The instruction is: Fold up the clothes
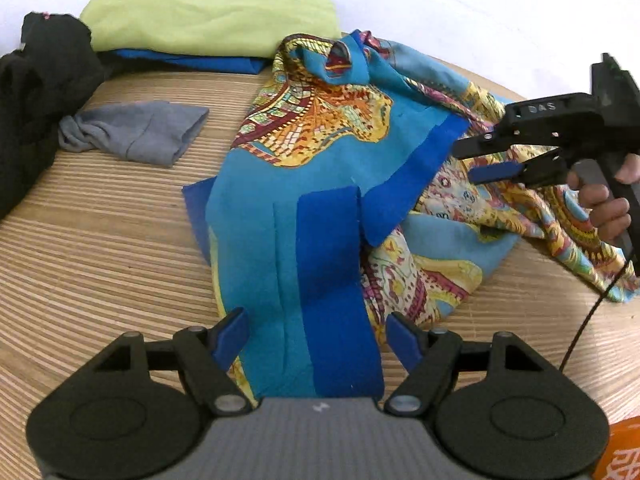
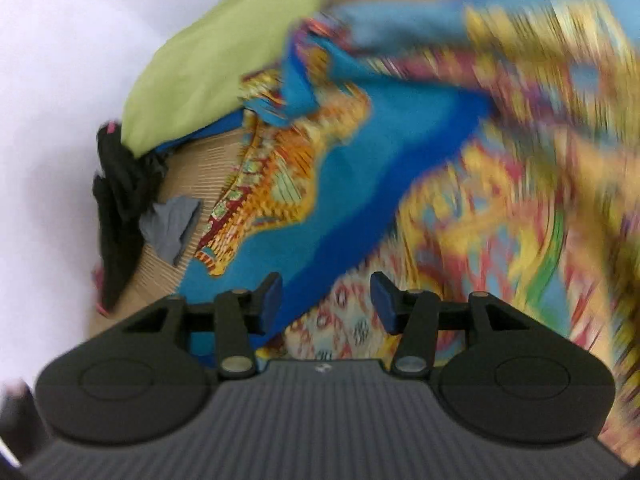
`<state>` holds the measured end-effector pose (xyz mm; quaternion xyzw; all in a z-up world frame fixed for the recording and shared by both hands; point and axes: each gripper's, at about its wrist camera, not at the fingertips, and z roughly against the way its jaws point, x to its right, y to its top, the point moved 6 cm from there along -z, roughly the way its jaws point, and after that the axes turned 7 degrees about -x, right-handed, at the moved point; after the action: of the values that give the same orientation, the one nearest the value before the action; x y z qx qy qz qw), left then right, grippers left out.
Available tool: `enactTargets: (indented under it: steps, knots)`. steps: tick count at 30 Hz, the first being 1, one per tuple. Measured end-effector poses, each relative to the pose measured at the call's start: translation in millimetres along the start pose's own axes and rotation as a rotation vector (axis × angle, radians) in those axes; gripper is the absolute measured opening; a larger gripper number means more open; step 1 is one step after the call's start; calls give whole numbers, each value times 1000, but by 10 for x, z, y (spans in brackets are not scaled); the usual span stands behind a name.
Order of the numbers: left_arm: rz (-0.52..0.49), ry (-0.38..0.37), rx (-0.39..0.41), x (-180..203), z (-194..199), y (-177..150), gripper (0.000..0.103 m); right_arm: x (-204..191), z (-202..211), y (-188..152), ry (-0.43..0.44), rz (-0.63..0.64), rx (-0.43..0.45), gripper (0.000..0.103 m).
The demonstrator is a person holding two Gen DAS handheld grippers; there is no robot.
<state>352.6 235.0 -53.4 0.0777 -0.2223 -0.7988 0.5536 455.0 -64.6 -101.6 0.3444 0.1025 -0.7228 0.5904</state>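
A blue garment (image 1: pixel 320 168) with yellow, orange and red patterns lies crumpled across the middle of the wooden table (image 1: pixel 100 240). One end with a dark blue band runs toward me. My left gripper (image 1: pixel 316 320) hangs open just over that end, one pad on each side of the band and neither pressing it. My right gripper (image 1: pixel 466 164), held by a hand (image 1: pixel 604 208), hovers over the garment's right side with its jaws apart. The right wrist view is blurred: the right gripper (image 2: pixel 326 284) is open above the patterned garment (image 2: pixel 360 160).
A folded lime green cloth (image 1: pixel 208 12) lies on a blue cloth (image 1: pixel 200 62) at the back. A black garment (image 1: pixel 40 80) is heaped at the left, with a small grey cloth (image 1: pixel 136 132) beside it. An orange object (image 1: pixel 624 452) shows at the bottom right.
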Motion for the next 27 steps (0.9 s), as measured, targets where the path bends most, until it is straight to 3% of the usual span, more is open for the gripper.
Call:
enactTargets:
  steps: [6, 9, 11, 12, 13, 14, 16, 20, 27]
  knots:
    - [35, 78, 3, -200, 8, -126, 78, -112, -245, 67, -42, 5, 74, 52]
    - [54, 49, -31, -240, -87, -191, 81, -205, -390, 182, -49, 9, 122, 52]
    - [27, 24, -4, -182, -102, -180, 78, -247, -473, 244, -59, 24, 156, 51]
    - [12, 13, 14, -140, -106, -167, 71, -265, -488, 264, -74, 36, 173, 49]
    - [-3, 2, 33, -97, -108, -153, 42, -283, -503, 284, -89, 49, 190, 35]
    - [-2, -26, 32, -61, -110, -128, 8, -292, -506, 295, -107, 61, 203, 8]
    - [42, -135, 3, 6, -87, -91, 5, -258, -422, 305, -138, 55, 247, 4]
    - [-51, -298, 21, 421, 304, -27, 5, -227, 298, 277, -129, 48, 432, 4]
    - [-217, -638, 176, 1570, 1449, 110, 6, -165, 2350, 103, -136, 138, 791, 4]
